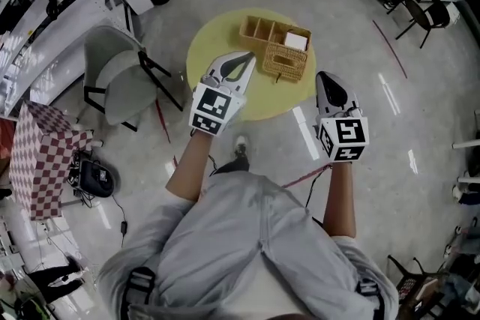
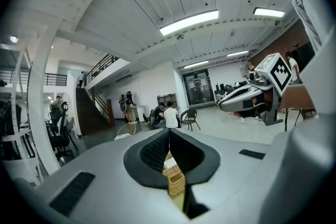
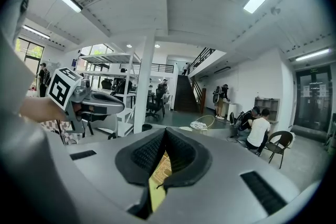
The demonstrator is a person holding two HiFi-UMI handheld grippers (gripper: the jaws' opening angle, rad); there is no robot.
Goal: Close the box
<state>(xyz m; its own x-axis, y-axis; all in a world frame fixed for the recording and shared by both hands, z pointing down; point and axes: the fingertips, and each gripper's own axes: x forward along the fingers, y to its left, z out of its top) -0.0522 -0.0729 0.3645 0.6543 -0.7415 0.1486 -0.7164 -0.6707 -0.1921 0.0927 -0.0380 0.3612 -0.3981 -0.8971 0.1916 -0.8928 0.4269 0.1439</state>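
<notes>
Grey shiny floor [image 1: 375,4] lies around the round yellow worktop [image 1: 214,41]. On its far right part stands the wicker box [image 1: 283,60], rear compartments uncovered, a white thing [image 1: 297,40] in one. From the head view, the left gripper [image 1: 250,56] shows just left of the box and the right gripper [image 1: 322,76] near the worktop's right edge; both have jaws pressed together, holding nothing

The box [image 1: 274,49] is rough, matt woven wicker. The table [image 1: 211,41] looks smooth and matt, perhaps painted wood. The floor [image 1: 360,71] is glossy polished stone. The left claw [image 1: 247,56] and right claw [image 1: 323,76] are smooth grey plastic with ribbed black pads [image 2: 152,152].
</notes>
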